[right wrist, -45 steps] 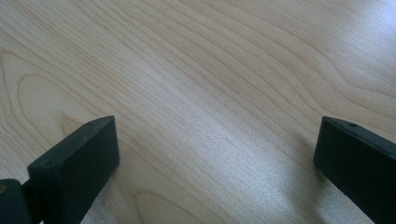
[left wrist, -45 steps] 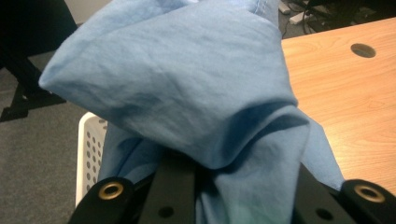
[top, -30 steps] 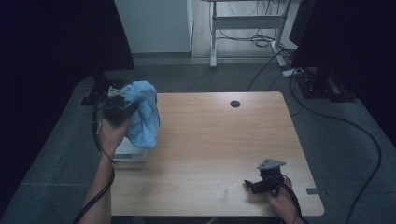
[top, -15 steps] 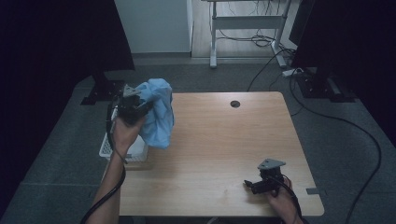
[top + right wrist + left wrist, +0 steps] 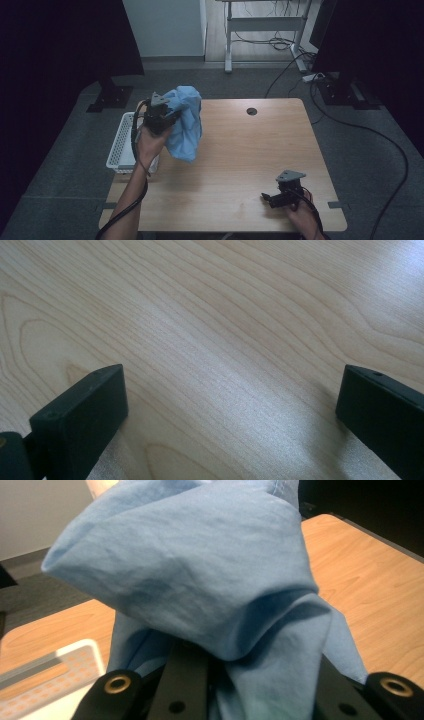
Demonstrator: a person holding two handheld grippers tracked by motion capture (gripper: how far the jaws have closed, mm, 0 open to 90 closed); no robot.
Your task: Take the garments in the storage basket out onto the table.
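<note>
Left gripper (image 5: 167,119) is clamped on the blue cloth (image 5: 184,125), which bunches over its jaws and hangs beneath it above the table (image 5: 240,165), beside the white basket (image 5: 120,150); right gripper (image 5: 272,198) rests with jaws apart, well away.

Jaw tips of the left gripper (image 5: 240,690) buried under the bunched blue cloth (image 5: 200,575). White basket (image 5: 45,680) beside that gripper cut off by the frame edge. Right gripper (image 5: 230,405) with both jaw ends cropped at the frame's sides.
</note>
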